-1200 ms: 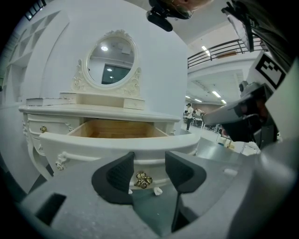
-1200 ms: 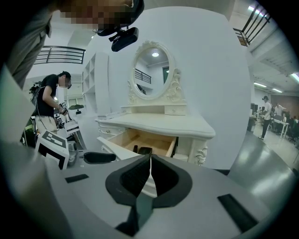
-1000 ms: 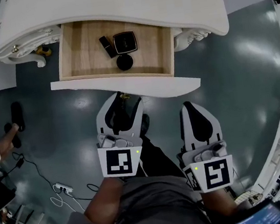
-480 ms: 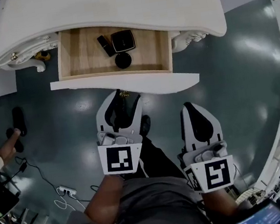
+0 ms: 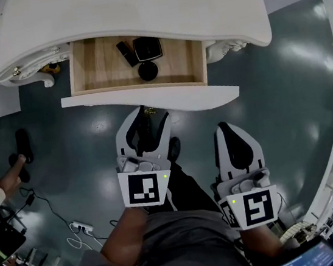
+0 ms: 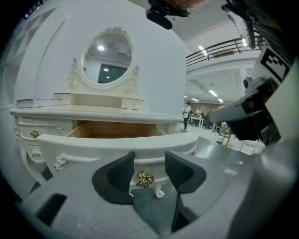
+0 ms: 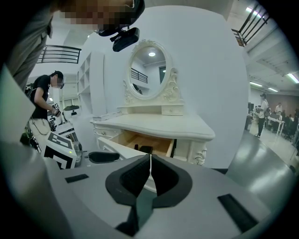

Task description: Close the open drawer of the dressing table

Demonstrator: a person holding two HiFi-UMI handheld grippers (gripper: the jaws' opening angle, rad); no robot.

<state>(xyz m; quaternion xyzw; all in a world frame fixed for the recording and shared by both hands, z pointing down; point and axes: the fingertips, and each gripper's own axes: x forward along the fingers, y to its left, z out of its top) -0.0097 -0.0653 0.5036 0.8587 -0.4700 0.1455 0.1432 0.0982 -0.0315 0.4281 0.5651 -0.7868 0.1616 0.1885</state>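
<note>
The white dressing table point(image 5: 137, 10) has its drawer point(image 5: 99, 68) pulled out, showing a wooden inside. The drawer's white front point(image 5: 149, 98) carries a gold knob point(image 5: 148, 111). My left gripper point(image 5: 146, 121) is open, just in front of that drawer front. In the left gripper view the knob point(image 6: 145, 178) sits between the two pads of the left gripper point(image 6: 149, 170), apart from both. My right gripper point(image 5: 232, 127) hangs lower and to the right, shut on nothing; the right gripper point(image 7: 150, 161) points at the open drawer point(image 7: 140, 140).
In the drawer lie a square black compact point(image 5: 148, 49), a round black case point(image 5: 147, 71) and a black tube point(image 5: 125, 53). An oval mirror point(image 6: 108, 58) stands on the table. A person's hand point(image 5: 6, 176) and cables with a power strip point(image 5: 81, 226) are on the left floor.
A little less of the drawer's wooden inside shows under the table top than a second ago. The left gripper stays at the knob, and the right gripper has hardly moved.
</note>
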